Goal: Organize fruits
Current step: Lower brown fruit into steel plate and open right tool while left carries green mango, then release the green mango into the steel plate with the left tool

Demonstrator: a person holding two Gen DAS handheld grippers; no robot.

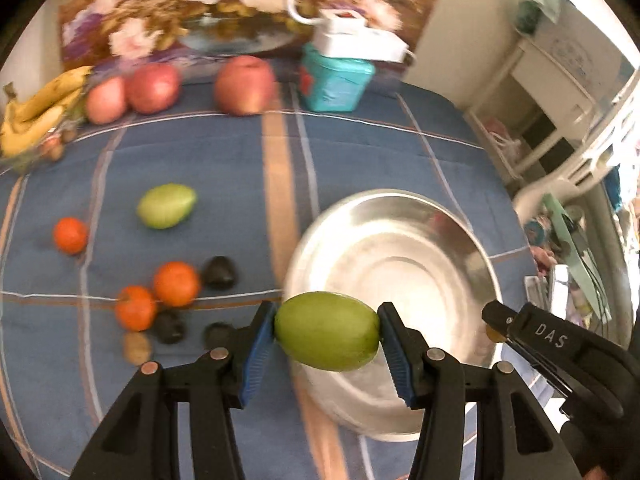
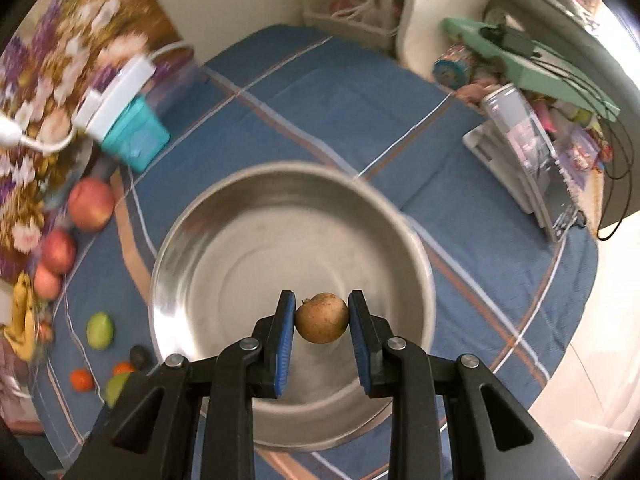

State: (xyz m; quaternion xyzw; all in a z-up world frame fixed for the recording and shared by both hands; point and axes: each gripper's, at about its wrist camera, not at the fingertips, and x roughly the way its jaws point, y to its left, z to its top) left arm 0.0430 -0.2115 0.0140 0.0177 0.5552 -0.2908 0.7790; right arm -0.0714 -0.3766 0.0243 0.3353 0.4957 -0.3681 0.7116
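Steel bowl [image 2: 224,216] sits empty on the blue plaid bed cover [image 1: 200,168], plainly the drop target for the loose fruit. Left tongs [image 1: 327,336] are clamped end to end on a green oval fruit [image 1: 327,332], blue pads pressing both tips, and it hangs at the bowl's near-left rim in the lower centre of the left view, so it looks partly over the bowl, not fully inside. Right tongs [image 2: 321,326] are closed on a small brown round fruit [image 2: 321,323], held over the bowl's near side in the lower centre of the right view; the tip of this gripper shows at lower right in the left view. Judging by this, both loads are in carry, release not yet done. Left on the cover: a second green fruit [image 1: 166,205], three orange fruits [image 1: 176,283], a few dark pieces [image 1: 219,272] and a small brown one [image 1: 137,347] at centre left and lower left; red apples [image 1: 244,84] and bananas [image 1: 36,112] at upper left. Teal container with white lid [image 1: 336,80] stands at upper centre, clear of the bowl. Room: bowl interior is wide and bare, fine for two drops; the two tongs are close together over the near rim, so collision risk there. Bed edge and clutter lie at the right side of both views, well apart from the bowl.
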